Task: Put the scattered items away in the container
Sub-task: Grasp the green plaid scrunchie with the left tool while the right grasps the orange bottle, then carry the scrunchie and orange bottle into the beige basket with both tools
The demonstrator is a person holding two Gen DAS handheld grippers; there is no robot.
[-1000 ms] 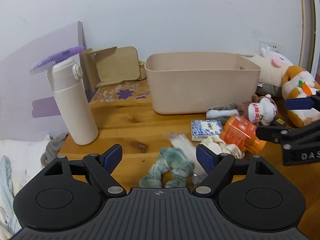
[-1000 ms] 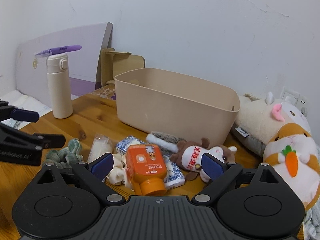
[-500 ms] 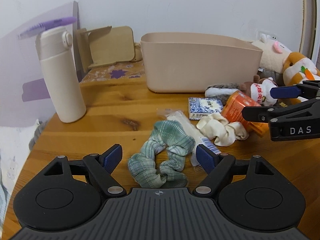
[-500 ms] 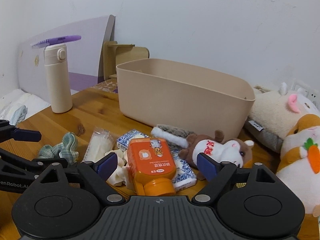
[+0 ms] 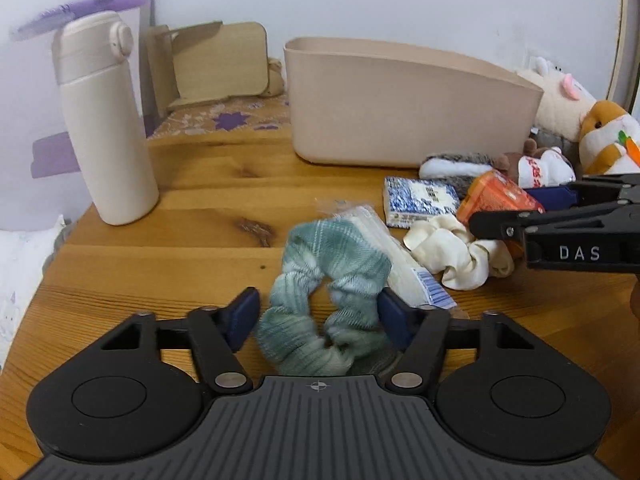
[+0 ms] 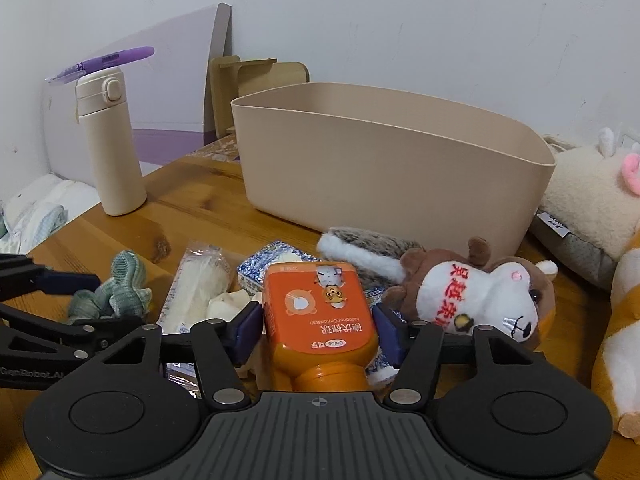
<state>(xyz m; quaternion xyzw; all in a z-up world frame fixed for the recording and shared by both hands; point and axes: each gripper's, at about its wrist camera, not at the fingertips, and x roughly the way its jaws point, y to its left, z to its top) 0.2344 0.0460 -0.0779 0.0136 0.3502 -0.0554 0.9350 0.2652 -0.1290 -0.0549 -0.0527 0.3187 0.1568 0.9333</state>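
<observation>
A beige container [image 5: 400, 112] [image 6: 380, 176] stands at the back of the wooden table. A green plaid scrunchie [image 5: 336, 264] [image 6: 124, 280] lies between the jaws of my left gripper [image 5: 318, 316] [image 6: 108, 300]. These jaws are closing; the right pad touches the cloth and the left pad is a hair off it. My right gripper [image 6: 316, 324] [image 5: 504, 210] is closing too, and both pads sit against the sides of an orange bottle [image 6: 320, 312] [image 5: 492, 196] that lies cap toward me.
Around the bottle lie a white scrunchie [image 5: 452, 248], a clear packet [image 6: 200, 284], a blue tissue pack [image 5: 420, 200], a grey fur piece [image 6: 368, 248] and a small plush [image 6: 472, 296]. A cream flask [image 5: 104, 132] stands left, big plush toys [image 6: 592, 188] right.
Both grippers sank toward the table and moved forward. The left jaws narrowed around the green scrunchie, and the right jaws narrowed onto the orange bottle.
</observation>
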